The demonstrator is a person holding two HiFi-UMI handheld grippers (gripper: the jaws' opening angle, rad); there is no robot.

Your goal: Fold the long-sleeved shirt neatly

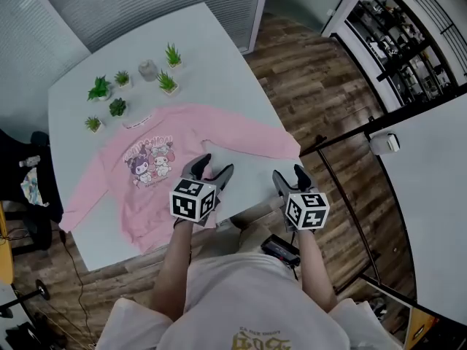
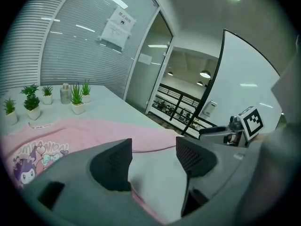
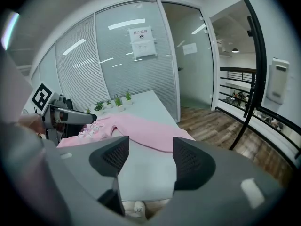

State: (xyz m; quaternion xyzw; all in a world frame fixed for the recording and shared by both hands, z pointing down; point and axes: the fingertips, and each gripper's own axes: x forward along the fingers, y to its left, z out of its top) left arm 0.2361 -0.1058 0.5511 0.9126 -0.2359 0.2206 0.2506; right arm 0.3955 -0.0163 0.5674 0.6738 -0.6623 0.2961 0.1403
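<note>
A pink long-sleeved shirt (image 1: 157, 170) with a cartoon print lies flat, front up, on the white table (image 1: 219, 57), both sleeves spread out. My left gripper (image 1: 214, 166) hovers open over the shirt's near right edge, with nothing between its fingers. My right gripper (image 1: 290, 175) is open too, past the table's near right corner, apart from the right sleeve's cuff (image 1: 288, 148). In the left gripper view the shirt (image 2: 94, 131) lies beyond the open gripper (image 2: 153, 159). The right gripper view has the sleeve (image 3: 146, 131) ahead of its open gripper (image 3: 146, 161).
Several small potted plants (image 1: 117, 93) and a small jar (image 1: 147, 69) stand at the table's far side, behind the collar. A black railing (image 1: 343, 188) runs over the wood floor at the right. A dark chair (image 1: 22, 173) with clutter stands left of the table.
</note>
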